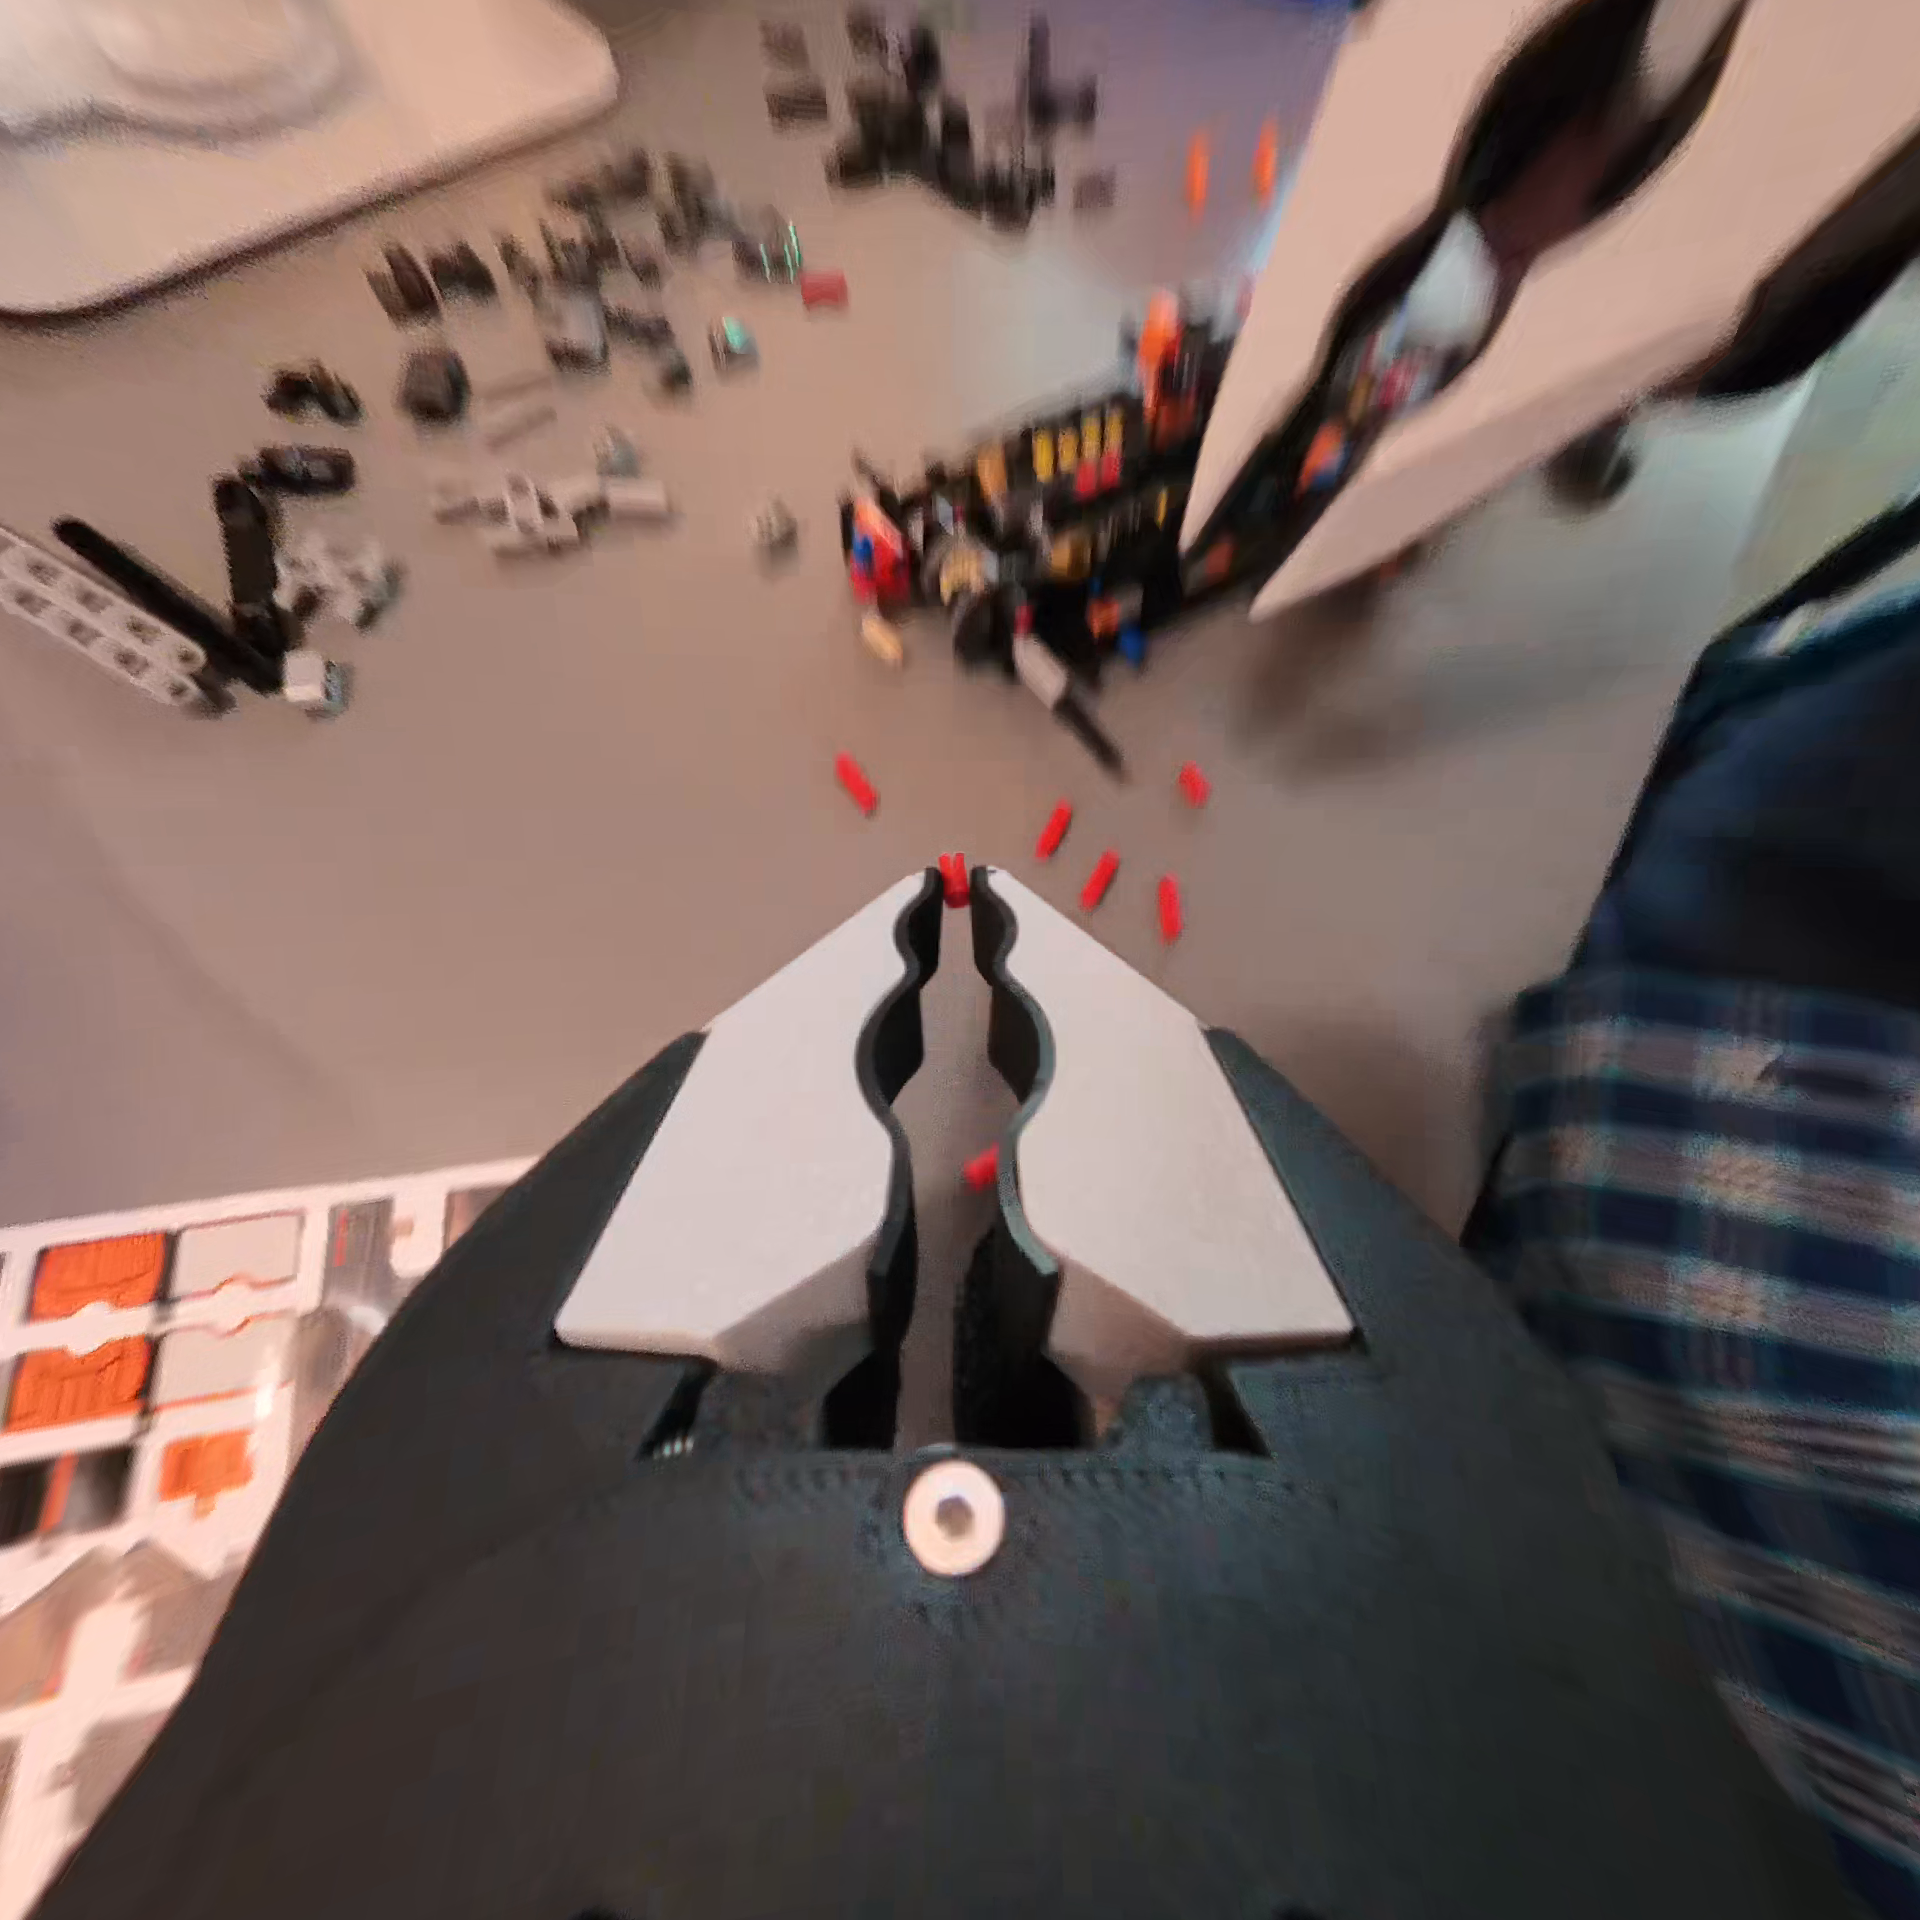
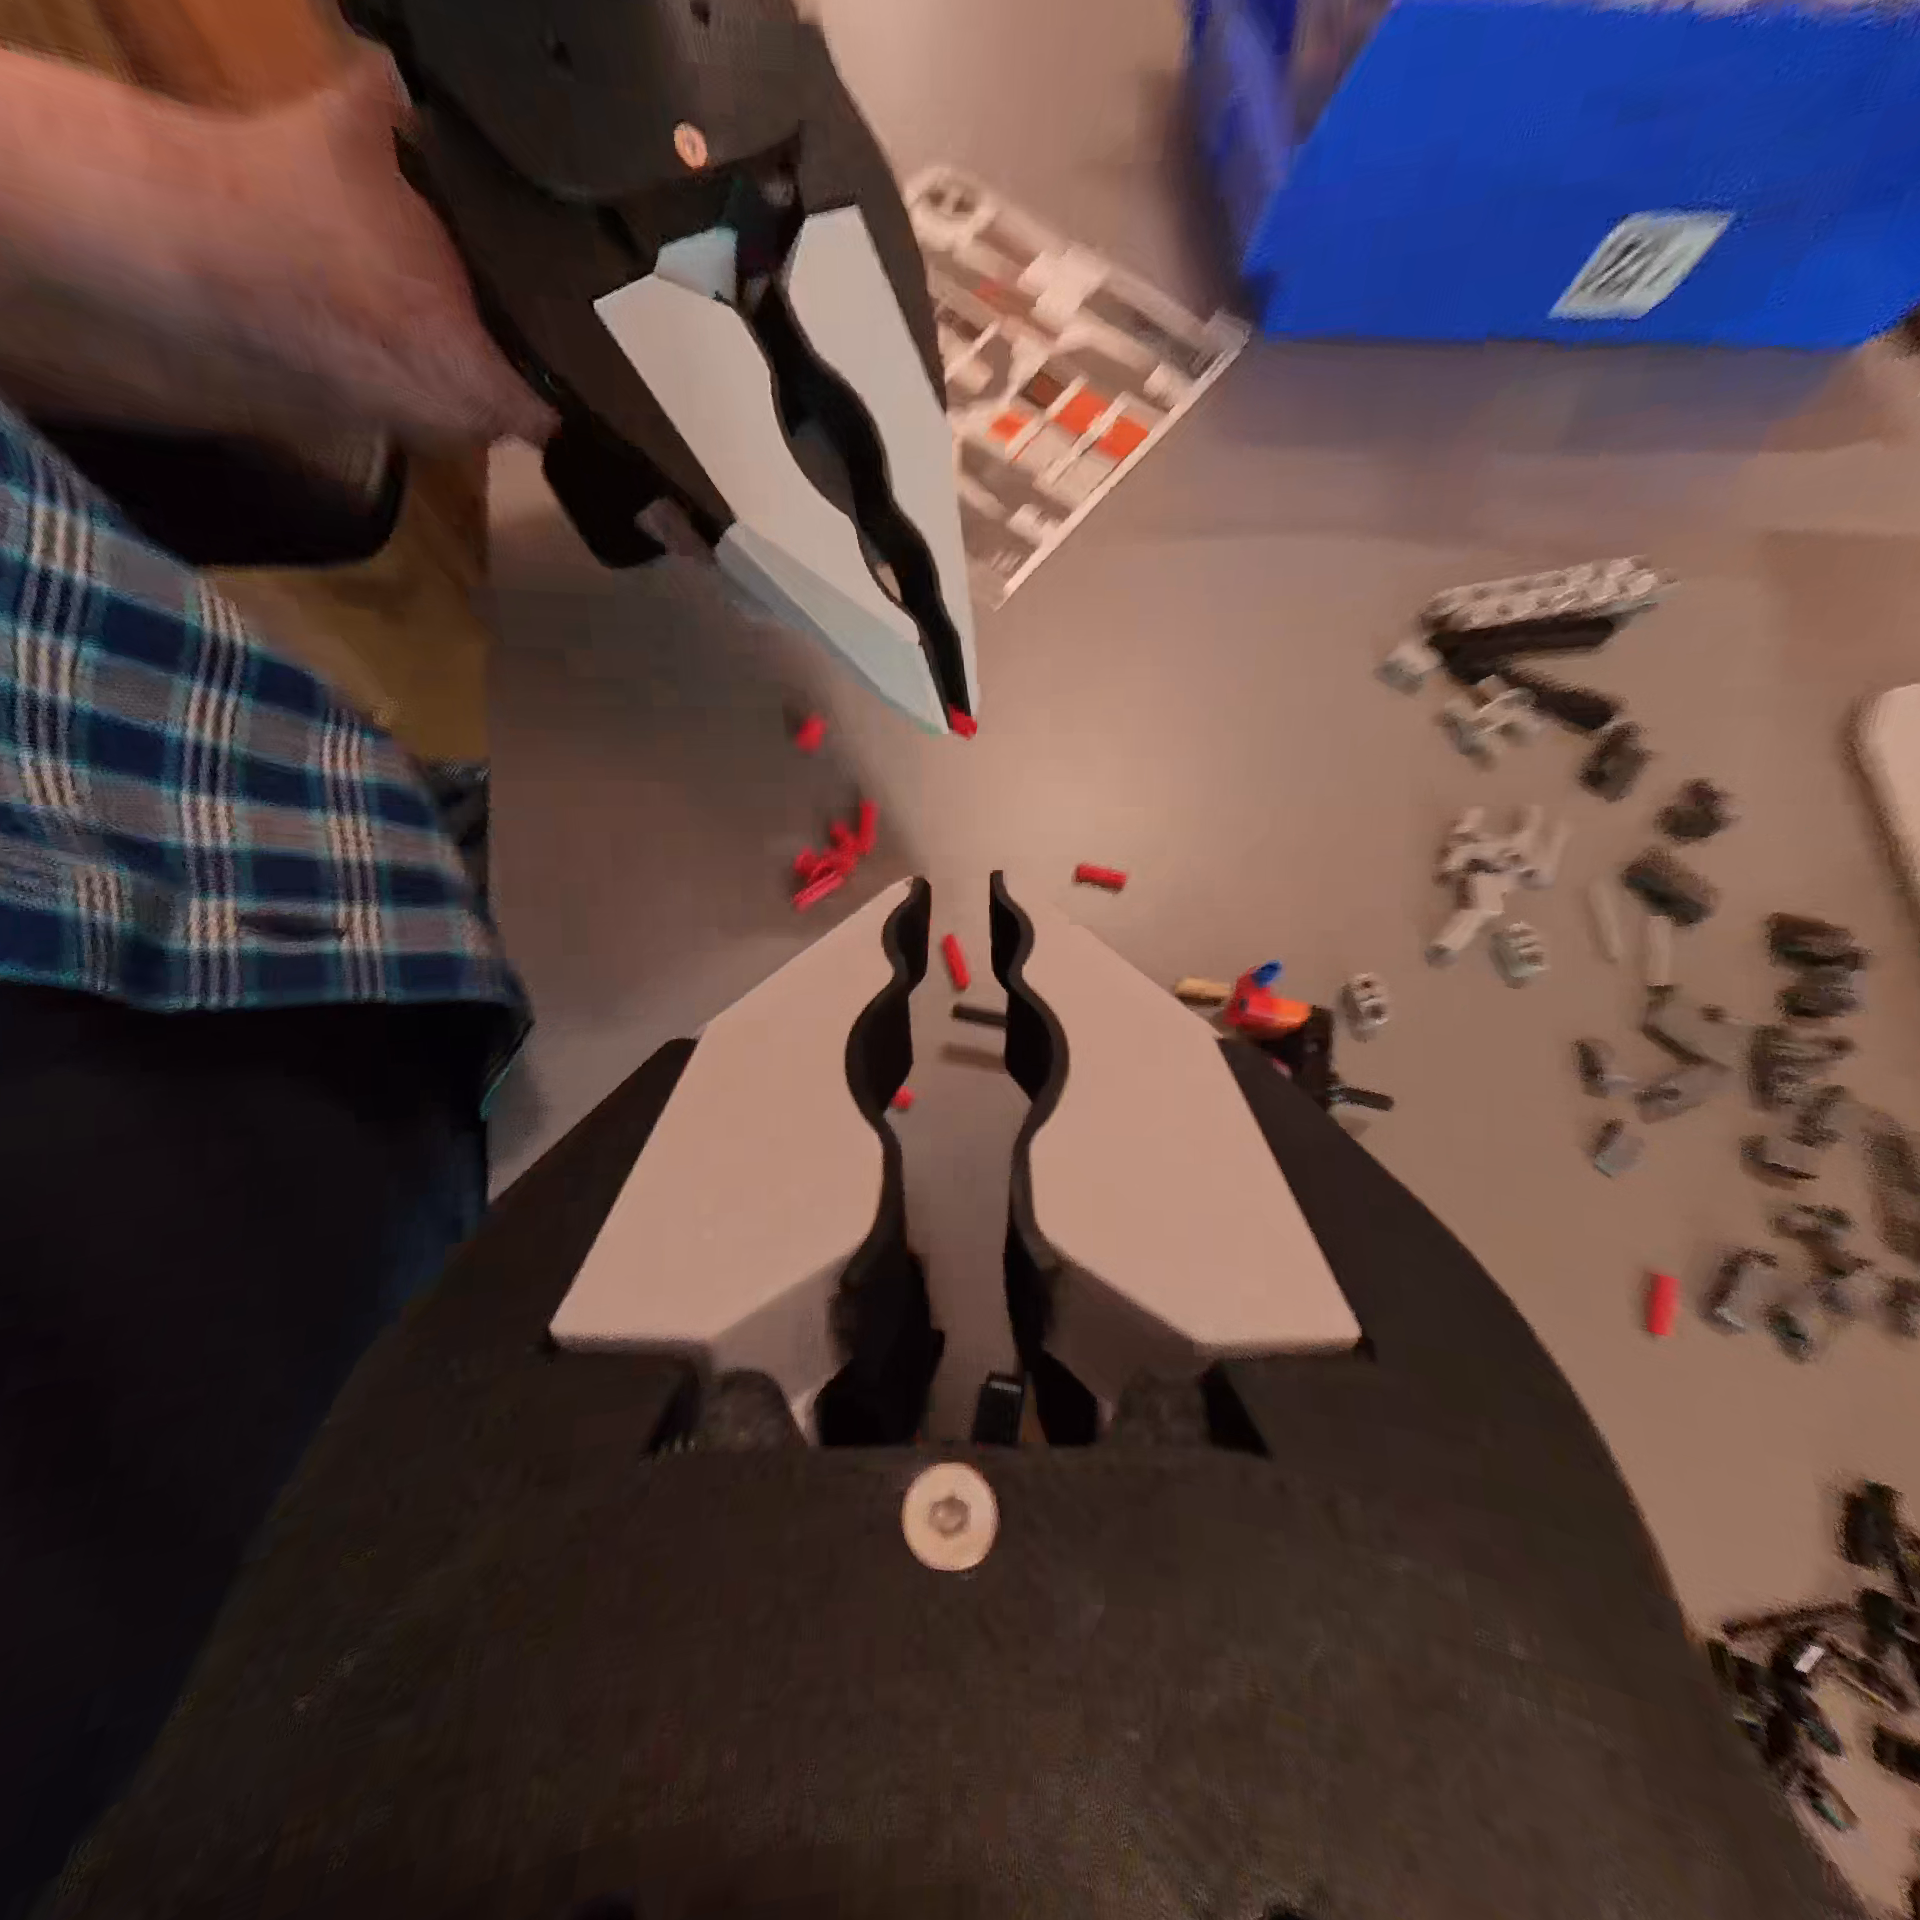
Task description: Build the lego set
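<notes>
My left gripper (image 1: 954, 883) is shut on a small red pin (image 1: 953, 871) and holds it just above the table. It also shows in the right wrist view (image 2: 958, 720), pointing down with the red pin (image 2: 962, 724) at its tip. Several loose red pins (image 1: 1055, 828) lie on the table just past it; they also show in the right wrist view (image 2: 831, 857). My right gripper (image 2: 957, 883) is slightly open and empty, and a red pin (image 2: 954, 958) on the table shows through its gap. A partly built black and coloured model (image 1: 1039, 540) lies beyond the pins.
Several black and grey parts (image 1: 582, 281) are spread over the grey table, and they show in the right wrist view (image 2: 1662, 883). A printed sheet (image 2: 1060, 395) lies near a blue box (image 2: 1610, 177). A white pad (image 1: 260, 125) sits at the far left. A plaid sleeve (image 2: 208, 727) is close by.
</notes>
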Tool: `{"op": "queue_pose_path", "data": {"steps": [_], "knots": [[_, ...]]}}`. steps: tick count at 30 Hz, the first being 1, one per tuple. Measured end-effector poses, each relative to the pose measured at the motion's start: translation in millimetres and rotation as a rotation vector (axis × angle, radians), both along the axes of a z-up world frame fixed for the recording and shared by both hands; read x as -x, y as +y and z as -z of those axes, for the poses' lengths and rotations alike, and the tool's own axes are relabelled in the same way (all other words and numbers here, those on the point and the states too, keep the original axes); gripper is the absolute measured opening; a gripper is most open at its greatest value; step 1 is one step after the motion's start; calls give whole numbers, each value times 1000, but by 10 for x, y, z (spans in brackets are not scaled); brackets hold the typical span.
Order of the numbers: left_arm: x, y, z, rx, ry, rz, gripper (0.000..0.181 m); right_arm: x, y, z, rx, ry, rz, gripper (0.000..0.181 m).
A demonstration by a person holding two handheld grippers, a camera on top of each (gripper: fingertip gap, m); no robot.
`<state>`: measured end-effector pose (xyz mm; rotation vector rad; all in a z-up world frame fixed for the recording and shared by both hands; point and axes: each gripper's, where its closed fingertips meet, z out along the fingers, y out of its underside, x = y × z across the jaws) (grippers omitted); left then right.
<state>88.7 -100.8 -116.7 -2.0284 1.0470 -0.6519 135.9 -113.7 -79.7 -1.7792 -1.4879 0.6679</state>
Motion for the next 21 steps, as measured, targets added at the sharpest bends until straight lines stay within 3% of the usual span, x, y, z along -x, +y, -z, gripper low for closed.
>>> {"op": "queue_pose_path", "data": {"steps": [3, 6, 11, 21], "knots": [[-229, 84, -511, 139, -433, -47, 4, 35, 91, -262, -194, 79, 72, 11], [-394, 156, -836, 280, -761, -39, 4, 36, 198, -467, -414, 73, 136, 14], [-631, 173, -997, 436, -998, -18, 4, -13, 308, -626, -624, 34, 180, 14], [-790, 263, -1185, 524, -1229, -51, 4, -217, 394, -747, -705, 32, 273, 13]]}}
